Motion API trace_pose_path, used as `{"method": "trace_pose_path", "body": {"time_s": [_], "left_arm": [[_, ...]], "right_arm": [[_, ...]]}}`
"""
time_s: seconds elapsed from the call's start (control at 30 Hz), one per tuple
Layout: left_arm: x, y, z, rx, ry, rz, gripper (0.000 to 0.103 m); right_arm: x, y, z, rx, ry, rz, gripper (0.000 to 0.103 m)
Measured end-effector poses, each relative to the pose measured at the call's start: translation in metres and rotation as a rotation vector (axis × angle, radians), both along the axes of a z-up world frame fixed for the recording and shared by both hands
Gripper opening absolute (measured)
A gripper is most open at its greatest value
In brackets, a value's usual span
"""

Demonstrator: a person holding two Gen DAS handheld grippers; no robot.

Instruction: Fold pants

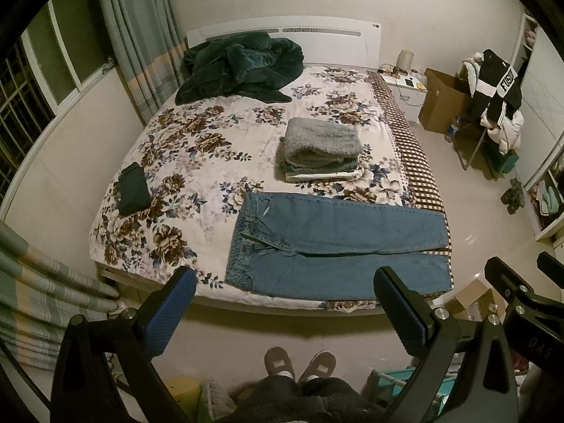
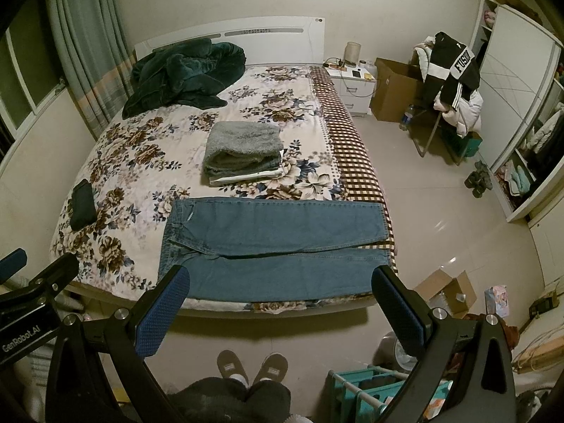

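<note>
The blue jeans [image 1: 338, 243] lie flat along the foot edge of the bed [image 1: 197, 148], ahead of and below both grippers, which are held back over the floor and touch nothing. The long axis of the jeans runs across the view, parallel to that edge: waistband toward the left, leg cuffs at the bed's right foot corner, the two legs side by side, the far one slightly overlapping the near one.

The left gripper [image 1: 285, 313] has its jaws spread wide and empty. It points nearer the waistband. The right gripper [image 2: 282, 312], equally wide and empty, sits closer to the cuffs, so each probably takes its own end.

The floral bedcover looks soft. A stack of folded clothes [image 2: 243, 151] sits just beyond the jeans, a small dark folded item [image 2: 83, 204] lies near the left edge, and a green blanket [image 2: 183, 70] is heaped by the headboard.
</note>
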State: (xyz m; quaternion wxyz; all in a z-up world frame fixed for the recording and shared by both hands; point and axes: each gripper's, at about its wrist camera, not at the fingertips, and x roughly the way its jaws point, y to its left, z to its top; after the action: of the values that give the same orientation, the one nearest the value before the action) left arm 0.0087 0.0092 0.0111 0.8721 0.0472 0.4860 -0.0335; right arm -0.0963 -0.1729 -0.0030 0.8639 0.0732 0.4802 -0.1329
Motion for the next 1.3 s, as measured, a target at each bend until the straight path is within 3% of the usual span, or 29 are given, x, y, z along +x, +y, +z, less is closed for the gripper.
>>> {"method": "trace_pose_path", "body": {"time_s": [0.3, 0.53, 1.3], "left_arm": [[0.002, 0.002, 0.002, -0.003, -0.003, -0.002, 0.103], [0.002, 0.002, 0.003, -0.005, 0.0, 0.001, 0.103], [0.002, 0.001, 0.005, -0.011, -0.007, 0.0, 0.103]], "right_arm": [[0.003, 0.003, -0.001, 0.002, 0.002, 0.0, 0.103], [0.004, 0.038, -0.006, 0.005, 0.001, 0.007, 0.103], [0.008, 0.048, -0.004, 0.01, -0.001, 0.009, 0.103]]}}
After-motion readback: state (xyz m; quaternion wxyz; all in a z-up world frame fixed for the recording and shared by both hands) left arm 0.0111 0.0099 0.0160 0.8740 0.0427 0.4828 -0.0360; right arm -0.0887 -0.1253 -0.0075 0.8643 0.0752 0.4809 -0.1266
